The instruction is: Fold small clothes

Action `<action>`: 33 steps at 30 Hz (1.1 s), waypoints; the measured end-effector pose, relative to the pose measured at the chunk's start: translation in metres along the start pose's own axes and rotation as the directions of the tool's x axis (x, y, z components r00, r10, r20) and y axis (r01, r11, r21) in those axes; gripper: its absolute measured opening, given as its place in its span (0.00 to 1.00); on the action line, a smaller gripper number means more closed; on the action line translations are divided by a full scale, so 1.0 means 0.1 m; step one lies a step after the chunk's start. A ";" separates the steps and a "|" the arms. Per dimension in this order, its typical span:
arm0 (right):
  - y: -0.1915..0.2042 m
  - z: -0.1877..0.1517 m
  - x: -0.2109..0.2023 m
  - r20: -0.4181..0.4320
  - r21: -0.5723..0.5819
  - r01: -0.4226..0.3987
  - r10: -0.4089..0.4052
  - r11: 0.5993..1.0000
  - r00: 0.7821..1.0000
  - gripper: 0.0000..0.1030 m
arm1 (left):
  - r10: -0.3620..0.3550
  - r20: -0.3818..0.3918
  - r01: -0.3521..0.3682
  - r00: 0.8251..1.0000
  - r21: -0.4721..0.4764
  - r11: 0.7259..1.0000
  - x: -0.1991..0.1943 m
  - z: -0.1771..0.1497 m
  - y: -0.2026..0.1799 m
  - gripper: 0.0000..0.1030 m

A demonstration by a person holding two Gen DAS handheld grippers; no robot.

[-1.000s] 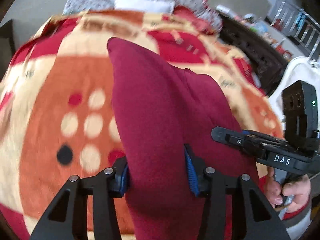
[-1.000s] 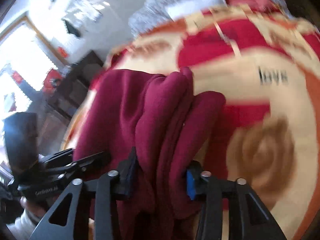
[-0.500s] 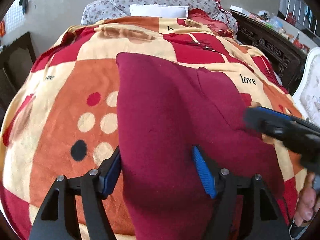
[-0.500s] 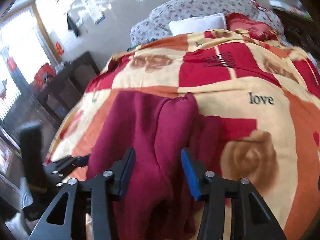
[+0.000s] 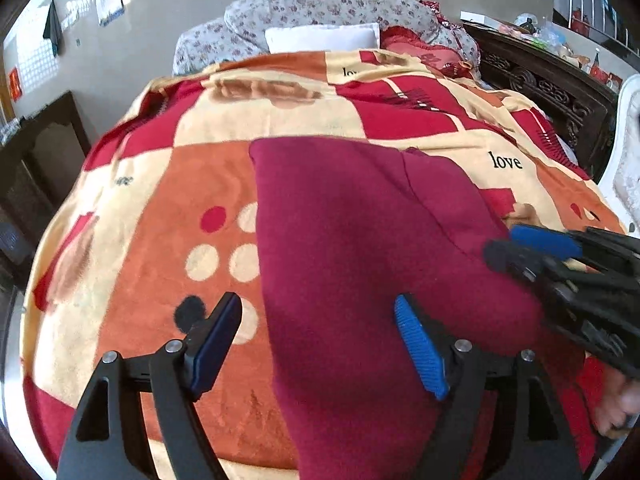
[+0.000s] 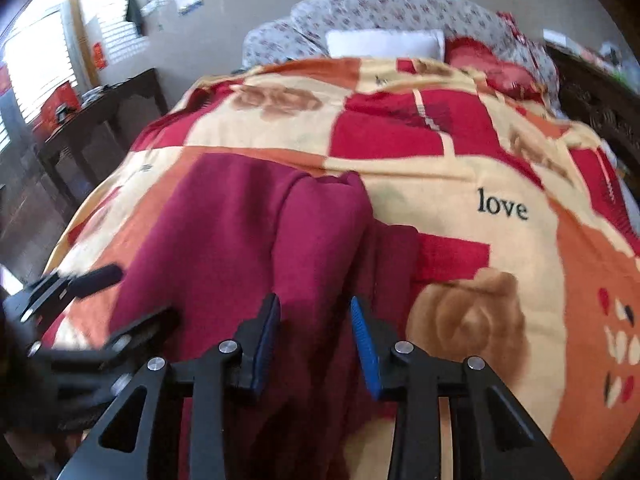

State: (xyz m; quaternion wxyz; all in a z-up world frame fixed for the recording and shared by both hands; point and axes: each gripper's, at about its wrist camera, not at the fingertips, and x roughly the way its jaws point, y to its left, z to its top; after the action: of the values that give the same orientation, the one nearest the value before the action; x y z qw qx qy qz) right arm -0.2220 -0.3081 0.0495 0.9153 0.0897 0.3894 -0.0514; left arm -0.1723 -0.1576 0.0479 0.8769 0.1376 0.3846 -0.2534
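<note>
A maroon fleece garment (image 5: 352,248) lies folded lengthwise on the patterned bed blanket (image 5: 160,208). It also shows in the right wrist view (image 6: 248,232), with a bunched fold along its right side. My left gripper (image 5: 320,340) is open wide above the garment's near end, its jaws clear of the cloth. My right gripper (image 6: 314,340) is open over the garment's near right part, jaws apart and holding nothing. The right gripper shows at the right edge of the left wrist view (image 5: 560,256). The left gripper shows blurred at the left of the right wrist view (image 6: 72,288).
Pillows (image 5: 320,36) and a floral quilt (image 6: 392,12) sit at the head of the bed. Dark wooden furniture stands on the right (image 5: 540,80) and a dark side table on the left (image 6: 100,120). A white chair edge (image 5: 628,152) is at the far right.
Both grippers have opened and let go of the maroon garment. They have drawn back toward the near edge, and the garment now lies flat on the blanket.
</note>
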 end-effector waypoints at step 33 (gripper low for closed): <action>0.20 -0.41 -0.42 0.083 0.084 0.135 -0.142 0.987 0.986 0.82 | 0.104 0.125 -0.091 0.987 -0.100 0.991 -0.45 -0.19 0.08 0.81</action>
State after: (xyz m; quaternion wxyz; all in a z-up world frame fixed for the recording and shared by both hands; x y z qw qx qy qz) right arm -0.2762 -0.2791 0.0542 0.9216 0.0956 0.3514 -0.1340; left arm -0.2052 -0.1281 0.0690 0.9169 0.0981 0.3310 -0.2002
